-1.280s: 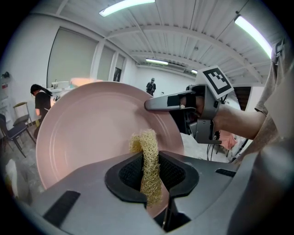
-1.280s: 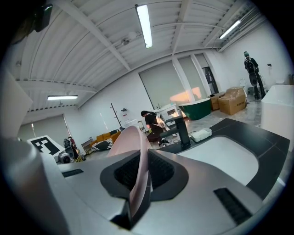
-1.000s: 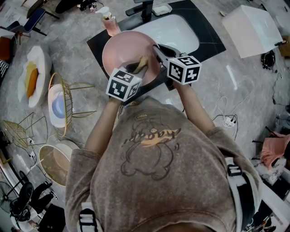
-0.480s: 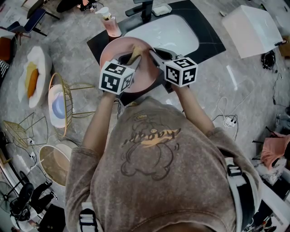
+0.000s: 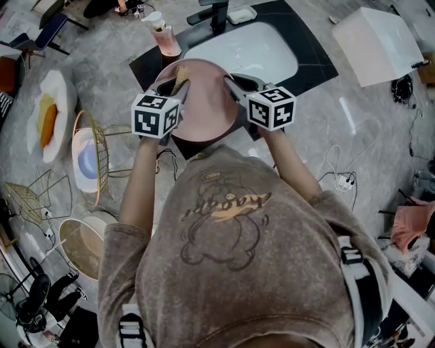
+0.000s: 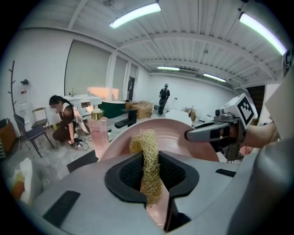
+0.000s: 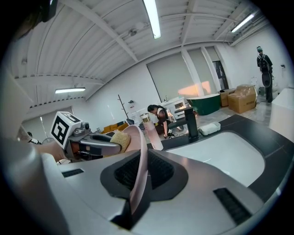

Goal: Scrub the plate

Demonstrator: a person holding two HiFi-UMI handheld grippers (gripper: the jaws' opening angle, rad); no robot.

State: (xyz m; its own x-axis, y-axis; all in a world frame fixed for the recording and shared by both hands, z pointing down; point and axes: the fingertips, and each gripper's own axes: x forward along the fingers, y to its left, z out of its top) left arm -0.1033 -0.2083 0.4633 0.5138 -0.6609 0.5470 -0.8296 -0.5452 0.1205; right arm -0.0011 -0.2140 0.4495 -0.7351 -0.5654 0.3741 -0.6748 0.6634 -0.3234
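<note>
A pink plate (image 5: 204,105) is held over the black counter in front of the sink, tilted on edge. My right gripper (image 5: 233,84) is shut on its right rim; in the right gripper view the plate's edge (image 7: 140,160) runs between that gripper's (image 7: 138,180) pads. My left gripper (image 5: 175,83) is shut on a straw-coloured mesh scrubber (image 5: 181,71), which lies against the plate's upper left part. In the left gripper view the scrubber (image 6: 148,156) stands up between this gripper's (image 6: 149,178) pads, with the plate's face (image 6: 183,147) behind it.
A white sink basin (image 5: 253,47) with a black faucet (image 5: 216,13) lies beyond the plate. A pink soap bottle (image 5: 165,34) stands at its left. A gold wire rack (image 5: 95,153), a white dish (image 5: 51,112) and a bowl (image 5: 81,246) are at the left. A white box (image 5: 377,44) sits at the right.
My left gripper has carried the scrubber from the plate's middle across to its upper left part. The right gripper and the plate have barely moved.
</note>
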